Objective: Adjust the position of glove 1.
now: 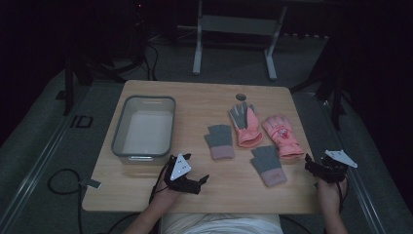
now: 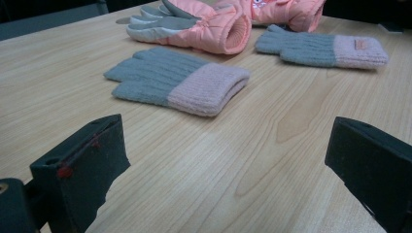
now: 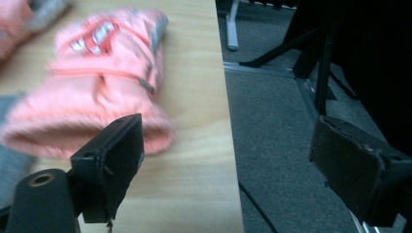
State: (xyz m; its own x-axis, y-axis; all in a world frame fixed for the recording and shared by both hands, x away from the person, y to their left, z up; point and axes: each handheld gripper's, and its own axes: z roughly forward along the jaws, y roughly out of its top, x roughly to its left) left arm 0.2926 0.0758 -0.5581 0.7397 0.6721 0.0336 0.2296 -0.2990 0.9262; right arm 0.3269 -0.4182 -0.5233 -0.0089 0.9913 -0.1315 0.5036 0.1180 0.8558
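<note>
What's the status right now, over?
Left tongs open, empty. Right tongs open, beside pink ski glove. Knit gloves untouched. Nothing blocking.

Dim room, grey carpet (image 1: 234, 63), metal stand (image 1: 234, 24)

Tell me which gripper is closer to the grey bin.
Left. The left gripper sits just below the grey bin's near corner; the right gripper is across the table, at its right edge.

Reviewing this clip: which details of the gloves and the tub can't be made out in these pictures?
- Pink glove, right gripper view: blurred, so its printed badge is unreadable; the near jaw covers part of its cuff.
- Knit glove, left gripper view: cuff label too small to read.
- Tub, high view: too dim to tell whether it holds anything.
</note>
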